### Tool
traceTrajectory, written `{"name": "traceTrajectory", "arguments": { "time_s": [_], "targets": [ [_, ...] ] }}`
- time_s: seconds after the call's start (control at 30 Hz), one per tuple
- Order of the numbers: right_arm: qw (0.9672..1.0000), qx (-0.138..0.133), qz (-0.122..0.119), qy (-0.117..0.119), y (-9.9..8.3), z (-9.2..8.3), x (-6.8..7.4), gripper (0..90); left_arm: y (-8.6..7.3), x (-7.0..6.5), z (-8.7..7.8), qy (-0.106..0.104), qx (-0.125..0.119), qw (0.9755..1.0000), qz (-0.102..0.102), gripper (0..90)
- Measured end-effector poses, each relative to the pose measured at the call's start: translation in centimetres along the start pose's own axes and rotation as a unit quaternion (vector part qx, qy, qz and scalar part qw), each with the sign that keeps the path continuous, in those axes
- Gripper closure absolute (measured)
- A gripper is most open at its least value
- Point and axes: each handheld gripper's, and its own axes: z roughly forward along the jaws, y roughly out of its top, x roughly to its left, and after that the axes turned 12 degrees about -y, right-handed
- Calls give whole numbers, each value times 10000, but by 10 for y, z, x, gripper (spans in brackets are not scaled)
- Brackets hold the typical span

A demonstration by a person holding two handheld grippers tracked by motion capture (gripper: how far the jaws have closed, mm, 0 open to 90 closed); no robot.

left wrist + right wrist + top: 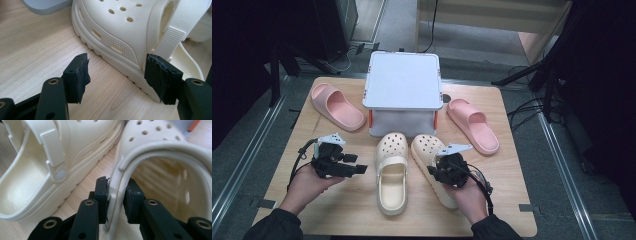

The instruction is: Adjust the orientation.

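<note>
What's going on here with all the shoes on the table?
A person holds a two-jaw tool in each hand at a wooden table. The right gripper has the side wall of the right-hand cream perforated rubber clog between its fingers. The left gripper is open beside the left-hand cream clog, which lies flat on the table. Two pink foam slides flank a white lidded plastic box behind.
</note>
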Motion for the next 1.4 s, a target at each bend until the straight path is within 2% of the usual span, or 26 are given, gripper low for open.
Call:
{"name": "traceTrajectory", "arguments": {
  "time_s": [0.1, 0.3, 0.37, 0.4, 0.53, 0.6, 0.8, 1.1, 1.2, 1.4],
  "targets": [
    [9999, 96, -71, -50, 1, 6, 10, 736, -2, -1, 0, 2, -3, 10000, -22, 356],
    [9999, 31, 20, 104, 4, 12, 17, 724, -3, -3, 2, -1, 42, 10000, 10, 356],
    [9997, 8, 152, 188, 6, 14, 18, 708, -4, -4, 2, -25, 63, 10000, 14, 356],
    [9990, -93, 275, 340, 7, 15, 17, 694, -4, -5, 3, -26, 81, 10000, 29, 356],
    [9974, -176, 455, 522, 8, 15, 16, 677, -5, -6, 4, -41, 111, 9999, 39, 356],
    [9974, -185, 447, 536, 9, 15, 16, 674, -5, -7, 5, -36, 119, 9999, 40, 356],
    [9955, -529, 348, 710, 10, 15, 19, 612, -5, -8, 6, -32, 159, 9998, 72, 356],
    [9938, -602, 385, 847, 10, 16, 23, 557, -5, -8, 6, -30, 137, 9999, 85, 359],
    [9937, -604, 390, 858, 10, 16, 21, 555, -2, -12, 4, -79, 17, 9999, 74, 407],
    [9936, -621, 417, 850, 8, 11, 22, 558, 3, -19, -1, -126, -184, 9994, 251, 419]
  ]
}}
